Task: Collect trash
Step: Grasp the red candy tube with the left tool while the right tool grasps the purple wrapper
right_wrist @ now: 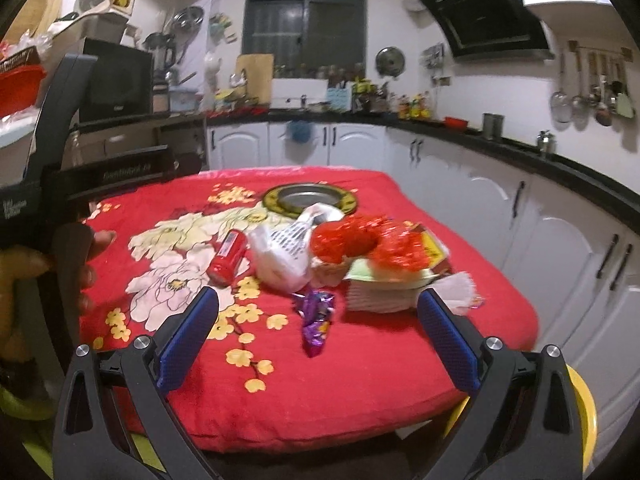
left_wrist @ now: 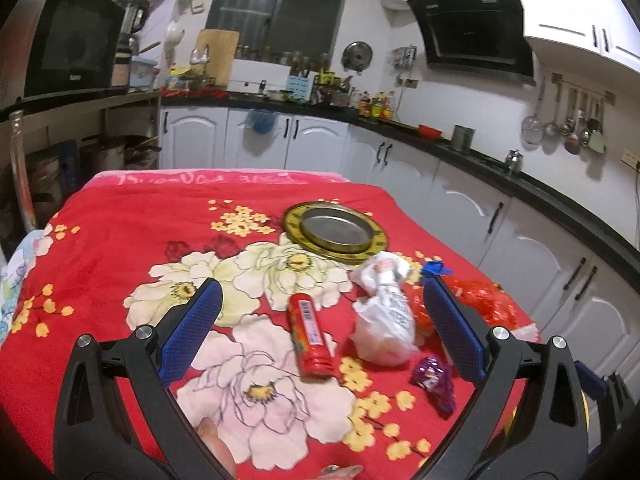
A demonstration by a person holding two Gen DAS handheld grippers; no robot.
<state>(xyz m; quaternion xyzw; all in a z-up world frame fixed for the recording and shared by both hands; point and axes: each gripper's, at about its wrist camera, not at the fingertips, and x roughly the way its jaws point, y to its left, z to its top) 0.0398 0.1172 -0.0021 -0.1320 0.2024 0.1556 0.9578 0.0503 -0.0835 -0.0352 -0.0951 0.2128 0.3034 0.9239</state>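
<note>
On the red flowered cloth lie a red tube wrapper (left_wrist: 311,334) (right_wrist: 229,256), a crumpled white plastic bag (left_wrist: 385,308) (right_wrist: 284,252), a purple foil wrapper (left_wrist: 434,382) (right_wrist: 316,320) and a red crinkled wrapper (left_wrist: 486,302) (right_wrist: 368,242). The red crinkled wrapper rests on a small white basket (right_wrist: 380,294). My left gripper (left_wrist: 322,298) is open above the red tube and white bag, holding nothing. My right gripper (right_wrist: 318,310) is open around the purple wrapper's near side, also holding nothing.
A round metal tin lid (left_wrist: 336,232) (right_wrist: 310,198) sits toward the table's far side. A yellow bin (right_wrist: 582,412) stands below the table's right corner. The person's hand (right_wrist: 86,268) holds the other gripper at left. Kitchen cabinets (left_wrist: 460,200) run along the right.
</note>
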